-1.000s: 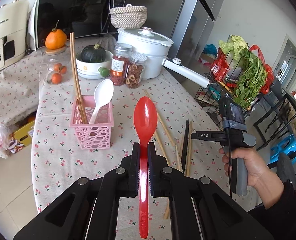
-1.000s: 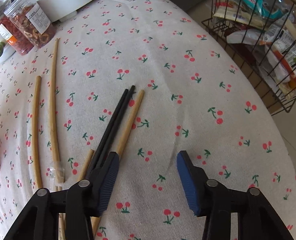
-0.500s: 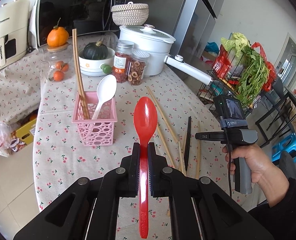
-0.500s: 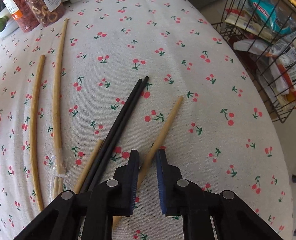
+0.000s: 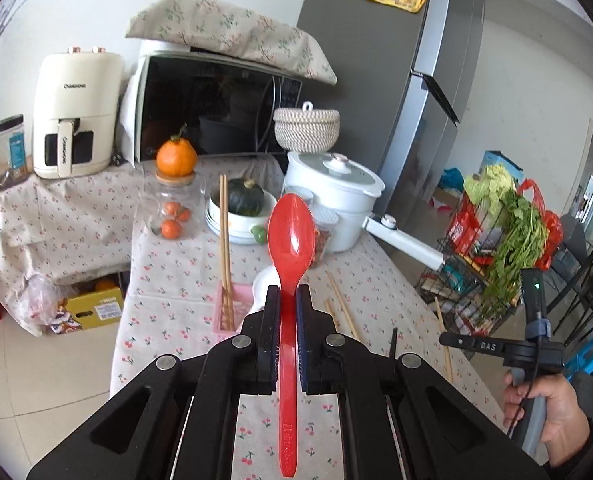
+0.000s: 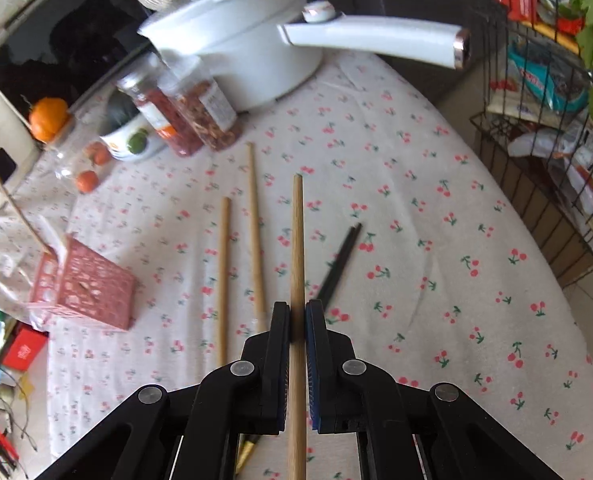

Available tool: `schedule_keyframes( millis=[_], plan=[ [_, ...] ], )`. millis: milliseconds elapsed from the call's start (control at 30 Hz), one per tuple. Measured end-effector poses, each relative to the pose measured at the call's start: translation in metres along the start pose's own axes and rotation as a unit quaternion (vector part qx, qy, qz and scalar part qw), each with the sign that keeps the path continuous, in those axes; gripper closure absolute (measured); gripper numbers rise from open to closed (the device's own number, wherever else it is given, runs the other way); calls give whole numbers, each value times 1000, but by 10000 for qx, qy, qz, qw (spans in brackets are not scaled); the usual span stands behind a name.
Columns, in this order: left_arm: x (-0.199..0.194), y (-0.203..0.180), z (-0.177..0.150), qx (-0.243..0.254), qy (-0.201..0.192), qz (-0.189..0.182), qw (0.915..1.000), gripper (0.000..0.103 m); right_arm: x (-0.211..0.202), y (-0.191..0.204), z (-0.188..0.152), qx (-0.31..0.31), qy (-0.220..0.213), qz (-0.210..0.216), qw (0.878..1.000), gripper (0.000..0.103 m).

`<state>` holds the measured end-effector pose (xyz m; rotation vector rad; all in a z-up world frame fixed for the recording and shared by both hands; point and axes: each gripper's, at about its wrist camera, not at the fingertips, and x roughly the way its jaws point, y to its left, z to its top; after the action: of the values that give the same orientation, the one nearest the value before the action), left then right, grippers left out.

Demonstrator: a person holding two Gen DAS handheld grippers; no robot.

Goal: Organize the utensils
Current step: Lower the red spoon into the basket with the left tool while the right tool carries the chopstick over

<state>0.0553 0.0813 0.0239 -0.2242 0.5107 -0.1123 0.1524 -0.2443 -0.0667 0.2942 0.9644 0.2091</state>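
Note:
My left gripper (image 5: 287, 300) is shut on a red plastic spoon (image 5: 289, 232), bowl pointing forward, raised above the table. Beyond it stands the pink utensil basket (image 5: 232, 307), partly hidden, with wooden chopsticks (image 5: 224, 240) standing in it. My right gripper (image 6: 297, 312) is shut on a wooden chopstick (image 6: 297, 240), lifted off the cherry-print cloth (image 6: 436, 240). Two more wooden chopsticks (image 6: 256, 232) and a black pair (image 6: 338, 264) lie on the cloth below. The pink basket (image 6: 82, 284) sits at the left in the right wrist view. In the left wrist view a hand holds the right gripper (image 5: 496, 347).
A white pot with a long handle (image 6: 376, 34), spice jars (image 6: 192, 116), a bowl with a squash (image 5: 246, 200) and a glass jar under an orange (image 5: 174, 208) stand at the back. A wire rack with greens (image 5: 504, 240) is beyond the right table edge. Microwave (image 5: 212, 108) behind.
The right gripper closed on a wooden chopstick and lifted it off the cloth. The left gripper rose and tilted up with the red spoon, so the basket sits lower in its view.

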Motion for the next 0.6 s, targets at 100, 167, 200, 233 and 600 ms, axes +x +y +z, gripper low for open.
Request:
schedule_keyframes(
  millis=[100,167,200,233,600],
  plan=[
    [-10,0,13,-69,-519,41,9986,96,-25,21,4,-230,-482,286,9982,97],
    [-11,-2,22,4,-851,58,9964,96,-38,35,6,-429,-817,411,9949,97],
    [-10,-3,26,63,-1008,62,9949,96,-43,42,7,-497,-958,486,9930,97],
    [-7,-5,29,131,-1153,74,9932,96,-48,46,8,-538,-1086,553,9911,97],
    [81,5,22,532,-1681,916,9801,96,-52,68,15,-663,-1879,709,9774,97]
  ],
)
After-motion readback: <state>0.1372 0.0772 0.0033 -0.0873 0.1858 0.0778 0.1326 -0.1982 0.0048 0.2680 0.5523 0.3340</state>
